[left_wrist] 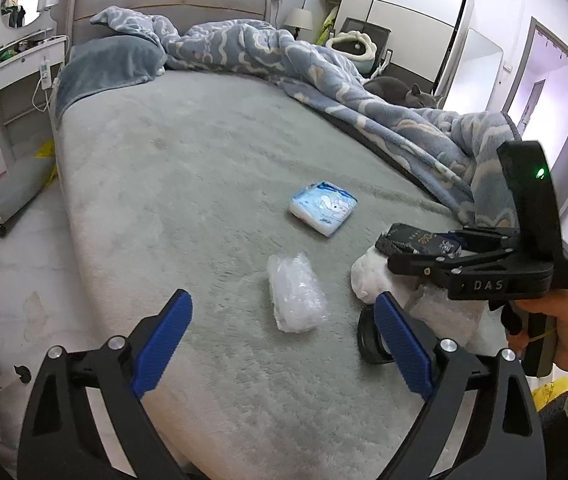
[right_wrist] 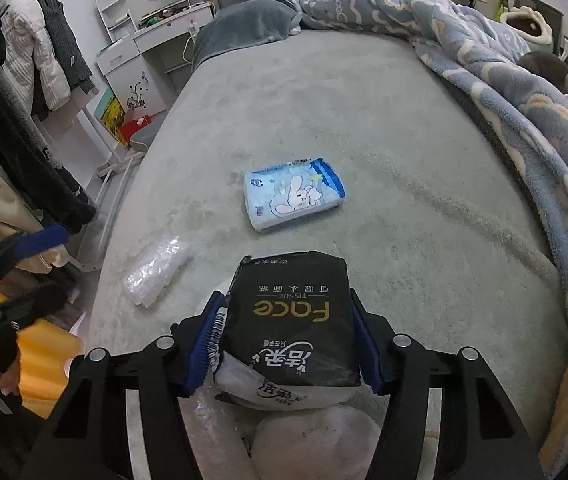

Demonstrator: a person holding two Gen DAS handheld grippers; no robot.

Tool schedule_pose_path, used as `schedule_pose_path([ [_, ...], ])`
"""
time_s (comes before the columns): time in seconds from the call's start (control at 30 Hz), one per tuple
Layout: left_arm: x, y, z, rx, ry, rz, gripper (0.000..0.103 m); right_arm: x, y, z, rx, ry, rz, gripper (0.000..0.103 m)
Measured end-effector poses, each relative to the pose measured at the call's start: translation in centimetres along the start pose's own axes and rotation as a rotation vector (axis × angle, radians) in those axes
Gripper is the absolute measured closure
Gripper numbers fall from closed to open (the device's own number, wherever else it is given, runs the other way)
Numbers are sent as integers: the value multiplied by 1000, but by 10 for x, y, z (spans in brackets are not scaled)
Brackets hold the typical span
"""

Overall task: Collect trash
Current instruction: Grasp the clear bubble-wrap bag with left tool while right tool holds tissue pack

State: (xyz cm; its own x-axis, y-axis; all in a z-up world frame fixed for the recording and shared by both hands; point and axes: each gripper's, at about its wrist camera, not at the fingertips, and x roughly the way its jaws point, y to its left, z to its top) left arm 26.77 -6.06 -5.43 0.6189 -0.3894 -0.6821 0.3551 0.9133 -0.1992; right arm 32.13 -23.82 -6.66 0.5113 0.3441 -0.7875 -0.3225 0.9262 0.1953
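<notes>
A black tissue pack [right_wrist: 289, 316] with gold lettering sits between the blue pads of my right gripper [right_wrist: 285, 298], which is shut on its two sides. It rests on a white crumpled wad [right_wrist: 311, 440] at the bed's near edge. In the left wrist view the same gripper [left_wrist: 423, 248] holds the pack [left_wrist: 415, 238] at the right. My left gripper [left_wrist: 284, 298] stands open, its jaws wide on either side of a clear plastic wrapper [left_wrist: 295, 296] lying flat on the grey-green sheet, pads apart from it. A blue-and-white tissue pack [left_wrist: 323, 208] lies farther up the bed.
A rumpled blue quilt [left_wrist: 363, 92] covers the bed's right side, with a grey cat [left_wrist: 399, 90] beyond it. A grey pillow [left_wrist: 112, 64] lies by the headboard. A black ring [left_wrist: 369, 340] lies beside the white wad. A white dressing table [left_wrist: 16, 68] and hanging clothes [right_wrist: 36, 60] stand left.
</notes>
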Motion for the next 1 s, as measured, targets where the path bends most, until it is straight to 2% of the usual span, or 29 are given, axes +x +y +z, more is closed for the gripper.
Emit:
schedule_pose_path([
  [0.23, 21, -9, -2, 1, 56, 29, 14, -18, -7, 4, 23, -65, 21, 43],
  [0.37, 37, -7, -6, -28, 102, 49, 19, -36, -12, 5, 19, -141, 48, 43],
  [0.5, 41, -8, -3, -46, 90, 58, 22, -52, -19, 5, 18, -204, 55, 43],
  [0.57, 45, -9, -1, -56, 89, 56, 24, -53, -27, 3, 30, -193, 51, 48],
  [0.73, 55, -12, -1, -45, 110, 68, 29, -49, -44, -4, 62, -142, 41, 48],
  [0.77, 58, -13, 0, -48, 114, 67, 32, -47, -48, -5, 72, -120, 52, 43],
  [0.8, 60, -12, 1, -55, 117, 68, 33, -47, -51, -7, 81, -113, 48, 28],
  [0.83, 62, -12, 1, -57, 118, 69, 36, -48, -53, -8, 93, -117, 48, 24],
  [1.0, 70, -10, 3, -69, 132, 58, 57, -47, -84, -12, 270, -132, 175, 20],
])
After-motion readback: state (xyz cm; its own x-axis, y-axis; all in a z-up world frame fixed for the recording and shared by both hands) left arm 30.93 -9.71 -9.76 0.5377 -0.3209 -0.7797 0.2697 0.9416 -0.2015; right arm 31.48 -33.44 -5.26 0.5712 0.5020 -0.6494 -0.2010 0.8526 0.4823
